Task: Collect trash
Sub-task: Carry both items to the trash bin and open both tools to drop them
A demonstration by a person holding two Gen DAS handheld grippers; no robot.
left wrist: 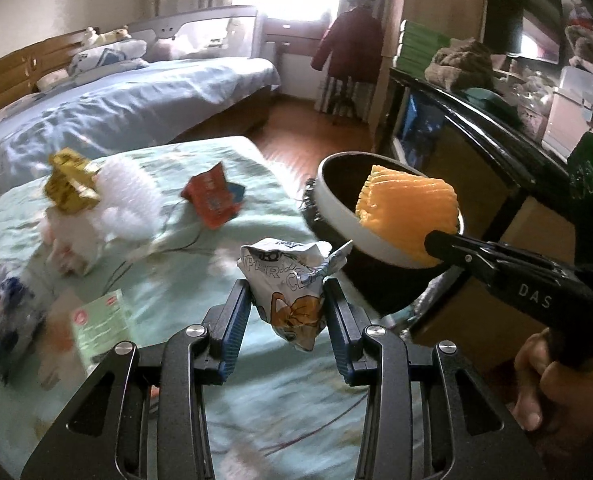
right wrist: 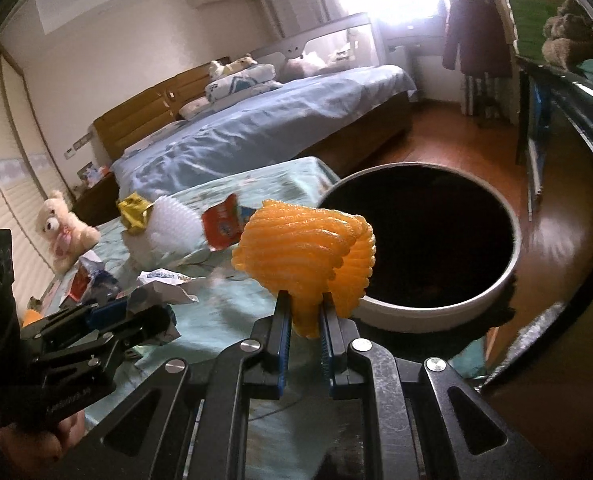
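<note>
Bedroom: right gripper point(right wrist: 305, 312) clamps orange foam net point(right wrist: 304, 244) beside bin point(right wrist: 436, 312).

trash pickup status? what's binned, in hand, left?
Binned: cannot tell, the bin looks dark inside. In hand: left gripper holds a crumpled wrapper; right gripper holds orange foam netting. Left on the bed: gold wrapper, white netting, red packet.

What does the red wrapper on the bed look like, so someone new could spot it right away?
Start at the near bed with the pale green floral sheet. Near its far end, toward the white-rimmed trash bin, lies the red wrapper, crumpled flat with a blue patch on one side. To its left are a white foam net and a gold wrapper; it is the only red and blue piece there.
</note>
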